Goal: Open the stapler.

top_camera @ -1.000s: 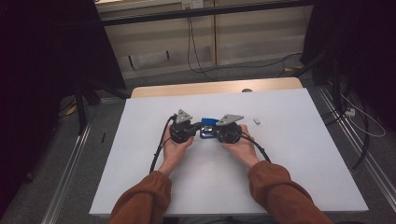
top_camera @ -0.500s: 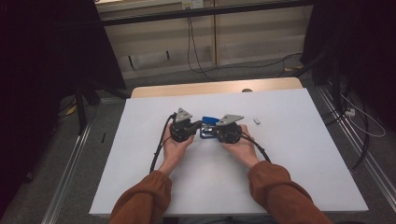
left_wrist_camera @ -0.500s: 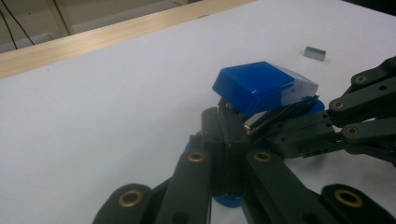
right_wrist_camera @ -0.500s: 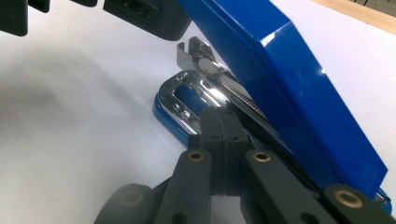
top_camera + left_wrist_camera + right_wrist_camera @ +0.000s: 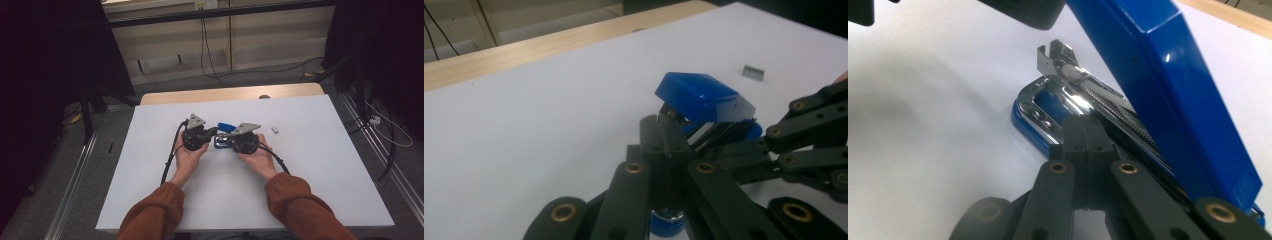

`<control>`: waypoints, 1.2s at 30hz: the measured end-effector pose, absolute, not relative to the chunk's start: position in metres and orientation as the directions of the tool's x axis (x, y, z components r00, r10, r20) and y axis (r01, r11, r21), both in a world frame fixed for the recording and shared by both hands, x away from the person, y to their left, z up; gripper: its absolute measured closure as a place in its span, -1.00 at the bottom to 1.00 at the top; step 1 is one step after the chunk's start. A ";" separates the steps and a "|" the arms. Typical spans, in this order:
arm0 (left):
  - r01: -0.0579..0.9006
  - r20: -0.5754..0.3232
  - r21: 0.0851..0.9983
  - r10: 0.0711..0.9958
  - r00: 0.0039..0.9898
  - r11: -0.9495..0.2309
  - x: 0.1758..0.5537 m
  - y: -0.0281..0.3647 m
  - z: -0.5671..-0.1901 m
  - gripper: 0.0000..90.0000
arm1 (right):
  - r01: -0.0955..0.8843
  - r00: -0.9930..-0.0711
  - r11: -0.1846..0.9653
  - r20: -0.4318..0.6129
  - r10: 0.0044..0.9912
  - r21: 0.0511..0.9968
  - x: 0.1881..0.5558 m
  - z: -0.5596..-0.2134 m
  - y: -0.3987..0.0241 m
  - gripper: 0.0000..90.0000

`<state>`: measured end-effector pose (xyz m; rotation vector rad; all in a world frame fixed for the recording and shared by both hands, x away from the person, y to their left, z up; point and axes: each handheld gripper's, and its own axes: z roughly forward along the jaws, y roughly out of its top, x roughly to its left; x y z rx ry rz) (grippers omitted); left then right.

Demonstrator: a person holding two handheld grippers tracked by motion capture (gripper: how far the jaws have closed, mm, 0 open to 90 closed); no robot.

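Already the stapler [image 5: 223, 134] lies opened mid-frame, both closed grippers [image 5: 212, 134] [image 5: 231, 141] pinching its parts; staples [image 5: 274, 130] at right remain unloaded.

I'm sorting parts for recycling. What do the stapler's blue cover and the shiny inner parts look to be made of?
The stapler's blue cover looks like glossy moulded plastic or painted metal: smooth, with soft highlights; the look leaves it open. The inner rail and base plate look like polished or plated metal: mirror-bright reflections, thin folded edges.
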<state>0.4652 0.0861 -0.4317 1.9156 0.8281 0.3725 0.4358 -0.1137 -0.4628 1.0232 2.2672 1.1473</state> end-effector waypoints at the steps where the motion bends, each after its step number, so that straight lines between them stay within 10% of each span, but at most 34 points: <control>1: 0.378 -0.077 0.876 0.688 0.722 -0.299 0.465 0.085 -0.431 1.00 | 0.433 -0.654 0.390 -0.015 0.756 0.813 0.436 -0.463 -0.115 1.00; 36: 0.351 -0.052 0.882 0.675 0.736 -0.315 0.465 0.081 -0.423 1.00 | 0.406 -0.659 0.402 -0.042 0.751 0.821 0.433 -0.458 -0.112 1.00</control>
